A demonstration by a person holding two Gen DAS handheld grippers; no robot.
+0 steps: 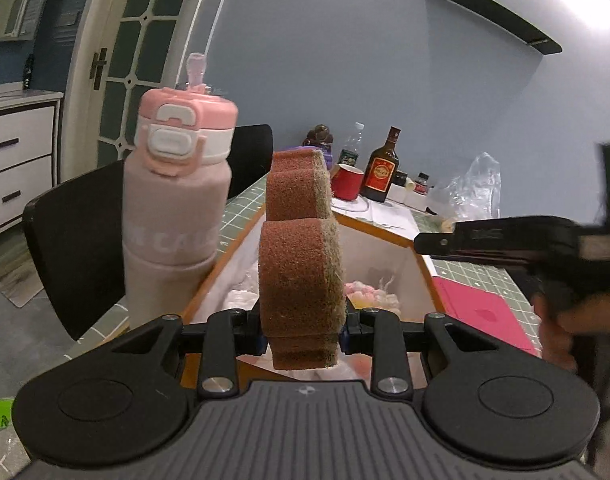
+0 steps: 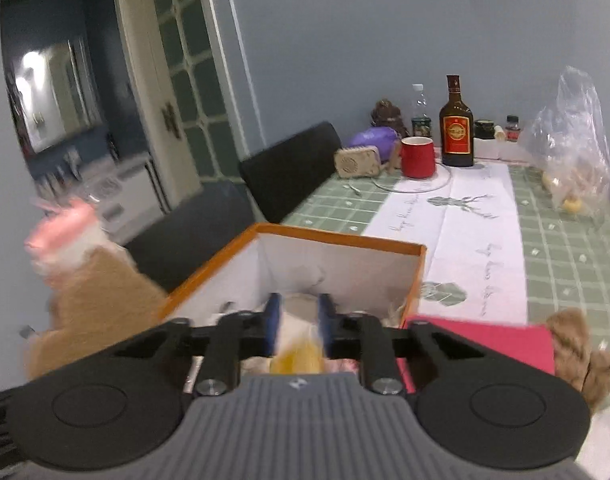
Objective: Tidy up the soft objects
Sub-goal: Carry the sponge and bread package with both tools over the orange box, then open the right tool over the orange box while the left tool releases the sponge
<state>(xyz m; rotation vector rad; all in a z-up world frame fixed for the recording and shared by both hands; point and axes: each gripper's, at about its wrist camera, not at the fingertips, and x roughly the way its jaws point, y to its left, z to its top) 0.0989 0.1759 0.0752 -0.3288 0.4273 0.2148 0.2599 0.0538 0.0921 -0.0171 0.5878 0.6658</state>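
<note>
The left gripper (image 1: pixel 303 332) has its jaws clamped on a brown, lobed scouring sponge (image 1: pixel 299 264) standing upright at centre frame, above the orange-rimmed white box (image 1: pixel 379 234). The right gripper's (image 2: pixel 299 330) jaws look slightly apart, nothing clearly held. Released off-centre, the sponge could catch the rim and tumble onto the surface.

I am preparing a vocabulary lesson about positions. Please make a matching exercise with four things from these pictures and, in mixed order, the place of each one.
Things:
1. brown sponge
2. pink bottle
3. red mug
4. pink folder

Places:
A. lying flat on the table, right of the box
B. clamped upright in the left gripper
C. standing left of the box
D. next to the dark bottle, at the table's far end

Pairs: 1-B, 2-C, 3-D, 4-A
</note>
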